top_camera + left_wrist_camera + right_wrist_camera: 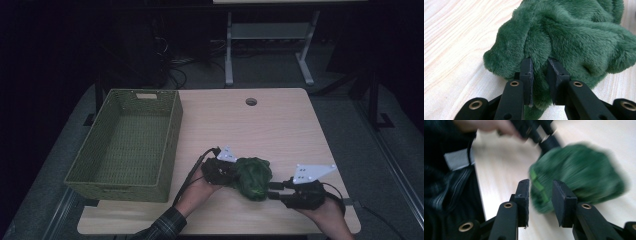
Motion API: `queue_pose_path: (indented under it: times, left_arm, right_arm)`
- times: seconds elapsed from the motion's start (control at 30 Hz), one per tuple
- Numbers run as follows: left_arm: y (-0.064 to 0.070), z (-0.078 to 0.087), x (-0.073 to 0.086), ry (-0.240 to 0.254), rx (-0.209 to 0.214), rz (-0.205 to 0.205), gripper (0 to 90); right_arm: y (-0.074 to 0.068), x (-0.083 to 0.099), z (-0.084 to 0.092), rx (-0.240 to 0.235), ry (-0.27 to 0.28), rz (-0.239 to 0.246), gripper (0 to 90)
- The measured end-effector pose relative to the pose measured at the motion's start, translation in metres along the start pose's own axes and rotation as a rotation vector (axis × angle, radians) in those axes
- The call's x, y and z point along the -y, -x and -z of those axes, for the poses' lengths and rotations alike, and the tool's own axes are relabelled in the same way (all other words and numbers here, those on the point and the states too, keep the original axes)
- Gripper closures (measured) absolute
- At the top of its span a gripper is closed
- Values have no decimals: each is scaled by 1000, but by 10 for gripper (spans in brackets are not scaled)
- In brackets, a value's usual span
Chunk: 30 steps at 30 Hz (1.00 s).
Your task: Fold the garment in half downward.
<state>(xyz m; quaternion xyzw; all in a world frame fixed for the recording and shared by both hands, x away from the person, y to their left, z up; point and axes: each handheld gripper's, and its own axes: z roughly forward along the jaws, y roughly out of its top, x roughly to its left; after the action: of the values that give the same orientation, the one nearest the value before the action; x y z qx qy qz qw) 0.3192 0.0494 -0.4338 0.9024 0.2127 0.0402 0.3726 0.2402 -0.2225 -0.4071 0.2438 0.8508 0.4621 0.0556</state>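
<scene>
Left fingers [527, 72] pinch a fold of the green plush cloth [254, 176]; right fingers [524, 192] stand released just short of it. Cloth sits bunched on the desk [280, 130], 3 o'clock of the empty basket [172, 145]. Transfer still to do.

No readable text, label, brand, number or sign stands on anything in these pictures.

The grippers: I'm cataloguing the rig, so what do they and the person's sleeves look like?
Both the left gripper and the right gripper are black, each topped by a pale grey three-cornered plate. Their jaws are flat black pads on arms with brass-ringed holes. A black cable trails from the left one. The left sleeve is dark plaid.
</scene>
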Motion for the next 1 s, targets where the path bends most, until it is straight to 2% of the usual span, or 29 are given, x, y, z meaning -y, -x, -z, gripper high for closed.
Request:
queue_pose_path:
  times: [0.1, 0.17, 0.23, 0.3, 0.33, 0.4, 0.47, 0.63, 0.73, 0.83, 1.0]
  left_arm:
    - [0, 0, 0, -4, -1, -6, 747]
    - [0, 0, 0, -2, 0, -4, 747]
    - [0, 0, 0, 0, 2, 4, 747]
    - [0, 1, 0, 0, 4, 2, 756]
    - [0, 1, 0, 4, 4, 7, 758]
    - [-1, 1, 0, 2, 6, 7, 775]
    - [-2, 2, 0, 0, 13, 8, 790]
    - [-3, 5, 1, 8, 27, 16, 856]
    - [-4, 4, 1, -14, 30, -4, 873]
    - [-3, 2, 1, -34, 18, -21, 878]
    - [-4, 1, 4, -42, 21, -7, 883]
  right_arm:
    - [11, -8, 6, 70, 7, -11, 623]
    - [21, -11, 4, 87, 4, -38, 572]
    - [28, -13, -3, 82, -10, -61, 562]
    - [32, -13, -10, 90, -24, -62, 605]
    - [33, -13, -12, 86, -30, -60, 678]
    - [34, -11, -17, 89, -53, -52, 802]
    - [31, -10, -16, 84, -64, -43, 852]
    - [18, 3, -11, 53, -86, -51, 870]
    - [18, 16, -24, 51, -155, -65, 872]
    - [20, 23, -36, 45, -200, -71, 874]
    - [22, 27, -42, 66, -243, -63, 881]
